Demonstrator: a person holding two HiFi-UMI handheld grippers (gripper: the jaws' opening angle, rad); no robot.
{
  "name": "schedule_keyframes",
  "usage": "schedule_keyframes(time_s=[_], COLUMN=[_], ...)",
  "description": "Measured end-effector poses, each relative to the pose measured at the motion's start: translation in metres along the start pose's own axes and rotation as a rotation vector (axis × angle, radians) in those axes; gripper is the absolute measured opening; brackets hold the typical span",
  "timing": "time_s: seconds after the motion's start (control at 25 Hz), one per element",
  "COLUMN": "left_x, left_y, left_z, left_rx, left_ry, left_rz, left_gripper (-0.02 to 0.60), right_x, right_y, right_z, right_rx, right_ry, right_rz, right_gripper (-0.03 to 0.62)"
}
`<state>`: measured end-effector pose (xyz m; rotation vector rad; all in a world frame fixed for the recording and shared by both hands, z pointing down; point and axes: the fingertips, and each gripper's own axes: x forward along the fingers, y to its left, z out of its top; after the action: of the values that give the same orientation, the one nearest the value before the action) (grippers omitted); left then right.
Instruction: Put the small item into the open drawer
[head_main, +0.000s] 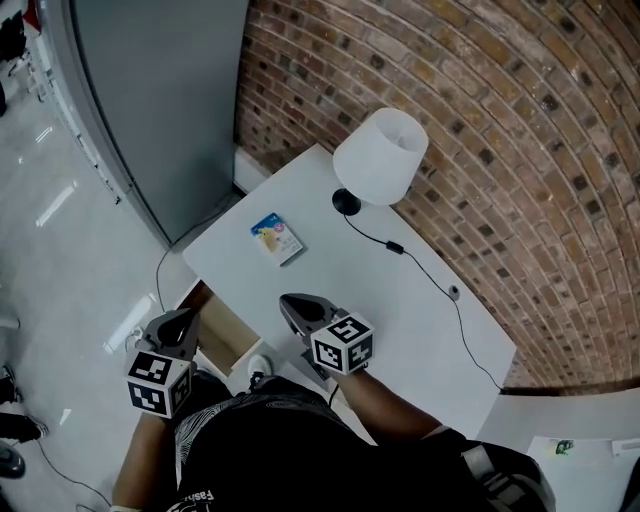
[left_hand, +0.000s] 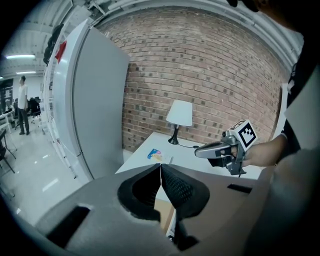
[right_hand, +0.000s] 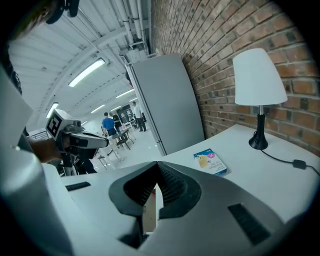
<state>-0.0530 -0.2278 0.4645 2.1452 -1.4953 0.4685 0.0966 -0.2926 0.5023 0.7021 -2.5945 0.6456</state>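
Head view: white bench set against a curved-looking brick wall. A tall grey cabinet stands at the left on a pale glossy floor. A lamp with a white shade stands at the bench's far end, and its black cable trails across the top. The small box, blue and white, lies flat on the bench near the lamp, well apart from both grippers. The drawer is open under the near left edge, wood inside and partly hidden by the left gripper. The right gripper is over the near bench edge. The shirt has white lettering that starts "Fash" and is cut off by the frame.

Left gripper view: fingers closed tip to tip, with nothing between them. The small box is on the bench beyond, its print too small to read. The right gripper is at right. A person stands far off at left.

Right gripper view: fingers shut and empty. The small box lies ahead, beside the lamp; its label is unreadable. The left gripper is at left, with blurry people behind.
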Motion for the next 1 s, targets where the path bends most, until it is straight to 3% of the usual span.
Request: schedule_keyframes(time_s=[0.2, 0.64, 1.0], left_x=[0.011, 0.046, 0.071], left_y=[0.012, 0.048, 0.081], left_z=[0.0, 0.023, 0.015], left_rx=[-0.007, 0.046, 0.068], left_ry=[0.016, 0.033, 0.087], left_rz=[-0.015, -0.13, -0.204], left_gripper=[0.018, 0.018, 0.018], right_x=[0.016, 0.05, 0.086], right_y=[-0.008, -0.029, -0.06], right_z=[0.004, 0.019, 0.009], right_rx=[-0.01, -0.056, -0.093], right_ry=[0.014, 0.051, 0.153], right_rz=[-0.021, -0.156, -0.259], right_gripper=[0.005, 0.006, 0.012])
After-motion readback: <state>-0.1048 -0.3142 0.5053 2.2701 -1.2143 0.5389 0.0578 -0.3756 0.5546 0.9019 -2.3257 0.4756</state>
